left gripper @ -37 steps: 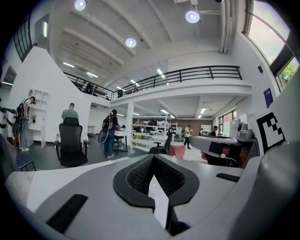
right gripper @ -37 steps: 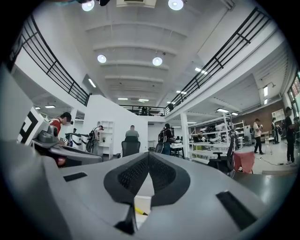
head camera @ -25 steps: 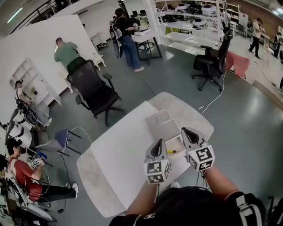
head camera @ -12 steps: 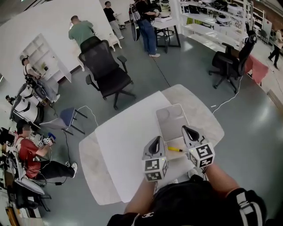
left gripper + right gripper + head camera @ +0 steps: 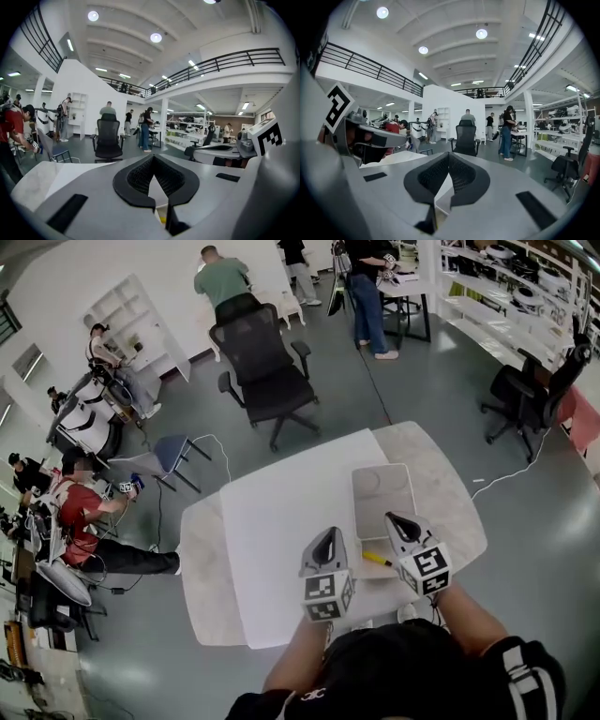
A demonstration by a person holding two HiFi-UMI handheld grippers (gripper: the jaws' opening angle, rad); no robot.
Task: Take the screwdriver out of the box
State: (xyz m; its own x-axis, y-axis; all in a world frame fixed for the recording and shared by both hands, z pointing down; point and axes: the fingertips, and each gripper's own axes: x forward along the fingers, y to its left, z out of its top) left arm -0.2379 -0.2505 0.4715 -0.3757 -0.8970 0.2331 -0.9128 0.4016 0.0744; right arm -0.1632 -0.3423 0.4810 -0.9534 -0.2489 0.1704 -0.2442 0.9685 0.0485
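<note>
**Two grippers shut and empty, one screwdriver at the box's near end**

Item 1. Seated person in a red top (image 5: 82,514), far left on the grey floor, well apart from the table.

Item 2. Black office chair (image 5: 265,367), beyond the table's far edge, unoccupied.

Item 3. Table (image 5: 281,521), white centre panel with mottled pale ends.

Item 4. Left gripper (image 5: 325,540), held above the table's near edge just left of the box. In the left gripper view, its jaws meet at the tips with nothing between them. A sliver of yellow shows beneath them.

Item 5. Screwdriver (image 5: 377,559), yellow handle. It lies flat and slantwise at the near end of the box, between the two grippers and touched by neither. Whether it rests inside a compartment or on the rim cannot be told.

Item 6. Box (image 5: 382,501), shallow, grey, rectangular, on the right half of the table, with a round recess at its far left corner.

Item 7. Right gripper (image 5: 396,521), over the box's near right corner. Its jaws are closed tip to tip, gripping nothing.

Item 8. Second black office chair (image 5: 530,395), far right, by the white shelving.
</note>
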